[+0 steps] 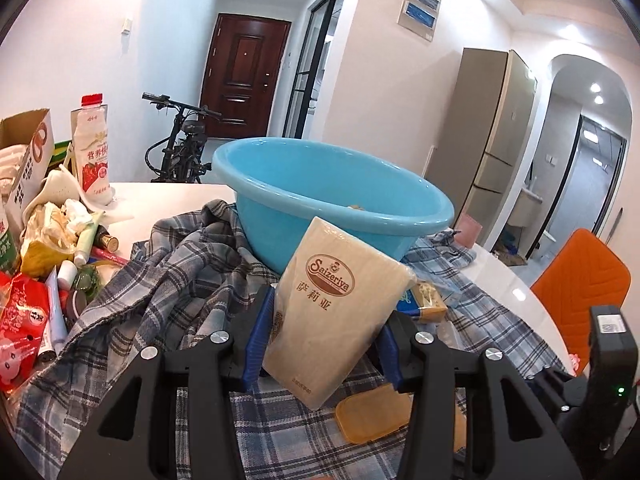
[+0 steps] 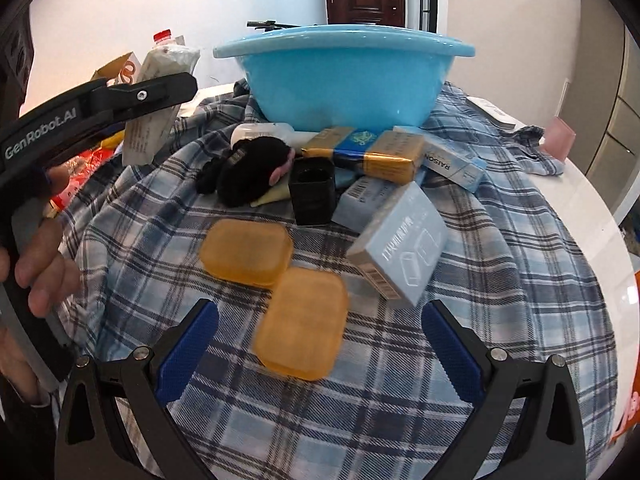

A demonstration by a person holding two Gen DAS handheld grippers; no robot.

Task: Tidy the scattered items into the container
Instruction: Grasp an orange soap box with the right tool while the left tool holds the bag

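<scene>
Holding a beige Saizeriya packet (image 1: 334,308) between its blue pads, the left gripper (image 1: 320,344) sits at the near left of the scene, its jaws clenched on the packet's lower half. The packet stands tilted, its top edge just in front of the blue plastic basin (image 1: 256,168), which rests at the far middle of the plaid cloth (image 1: 168,280). In my judgement the packet is light and soft, wrapped in slick film, so a grasp across its flat faces, as now, suits it better than 1 on a corner.

Further right, the right gripper (image 2: 320,350) hangs with jaws spread wide and nothing between them. Just ahead of it lie 2 translucent amber boxes: the near one (image 2: 302,322) sits almost between the open fingers, and the other (image 2: 246,251) touches it on the far left. They look stiff, smooth and light; taking 1 across its short sides should hold, though the glossy plastic may slip.

Right of those, a pale blue carton (image 2: 404,240) leans on a heap of small boxes, among them a gold and blue pack (image 2: 372,152), with a black tub (image 2: 313,196) and a black furry item (image 2: 252,176) left of them, all near the basin's foot.
</scene>
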